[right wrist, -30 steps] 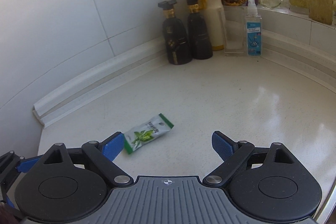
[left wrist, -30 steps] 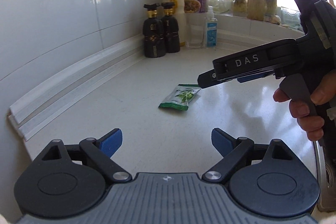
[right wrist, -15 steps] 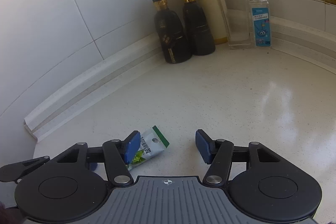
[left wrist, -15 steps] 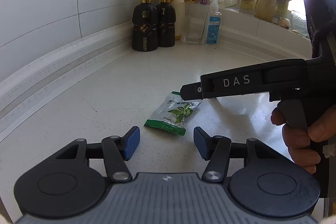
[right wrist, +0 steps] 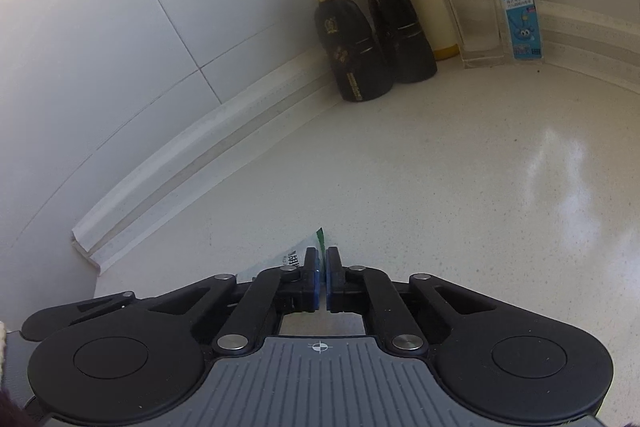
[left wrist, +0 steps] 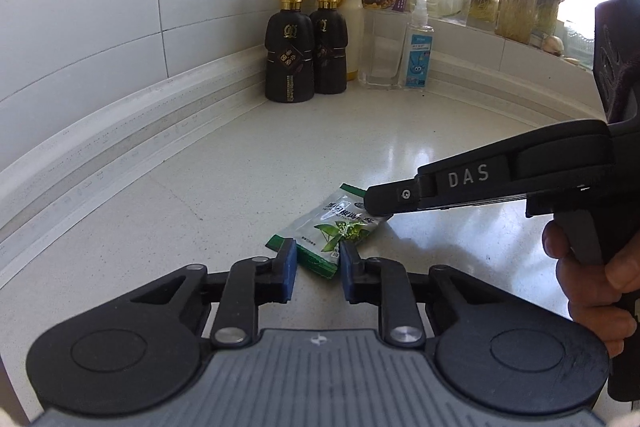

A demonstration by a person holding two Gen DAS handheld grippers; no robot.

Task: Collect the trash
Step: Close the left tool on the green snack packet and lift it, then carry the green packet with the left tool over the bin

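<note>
Wrapper (left wrist: 335, 227), green and white, lies flat on the counter (left wrist: 440, 155), well in front of the two black bottles (left wrist: 306, 43). Right gripper (right wrist: 322, 277) has just pinched its far corner; left gripper (left wrist: 318, 273), closing, straddles the near corner without pressing it.

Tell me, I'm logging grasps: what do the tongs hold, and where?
The right tongs pinch the green packet by its far corner. The left tongs have just been closing around its near end; grip unclear.
</note>
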